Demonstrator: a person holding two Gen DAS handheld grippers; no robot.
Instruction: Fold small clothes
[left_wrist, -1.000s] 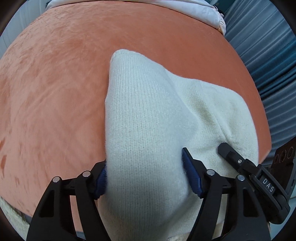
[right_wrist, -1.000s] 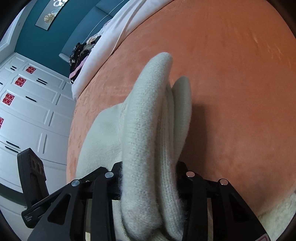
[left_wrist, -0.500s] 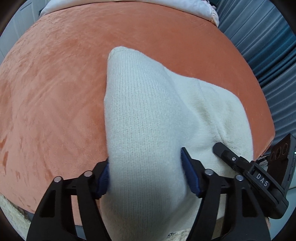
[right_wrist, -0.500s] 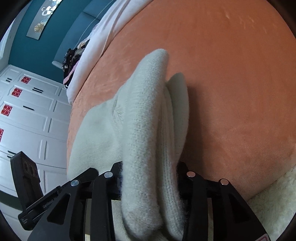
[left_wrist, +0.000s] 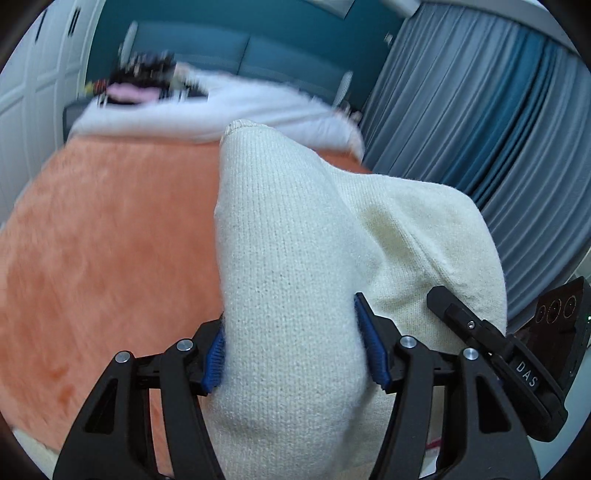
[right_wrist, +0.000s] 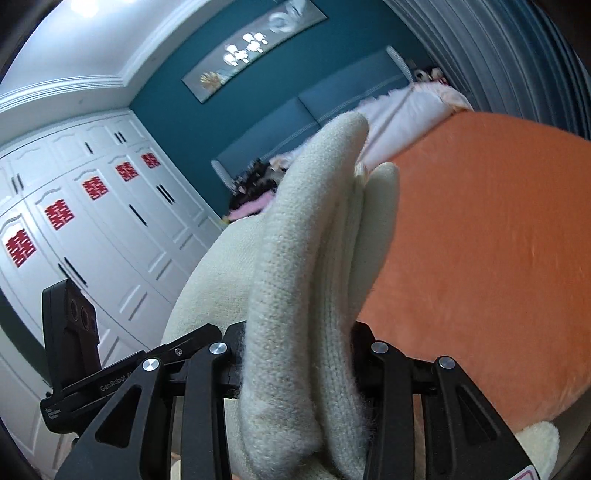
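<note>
Knitwear first: the cream knitted garment (left_wrist: 295, 258) is off the bed, held up between my two grippers, its far end pointing toward the headboard. In the right wrist view it shows as several thick layers stacked edge-on (right_wrist: 314, 277), so I judge at least one fold is already in it.

My left gripper (left_wrist: 293, 354) has its fingers (left_wrist: 371, 352) closed on one bunched end of the garment, the blue pads pressing the knit on both sides. My right gripper (right_wrist: 295, 354) has its fingers clamped on the layered edge, with wool bulging past them. Each tool is visible beside the other, near at hand.

Below lies the orange bed cover (left_wrist: 103, 240), with white bedding (left_wrist: 221, 110) beyond it and dark clutter at the headboard. Curtains (left_wrist: 480, 129) stand to one side, white wardrobe doors (right_wrist: 92, 221) to the other.

Assessment: folding appears well along, though I cannot confirm its final shape. Remaining work, in my judgement, is setting the bundle down flat and releasing without the layers slipping apart.
</note>
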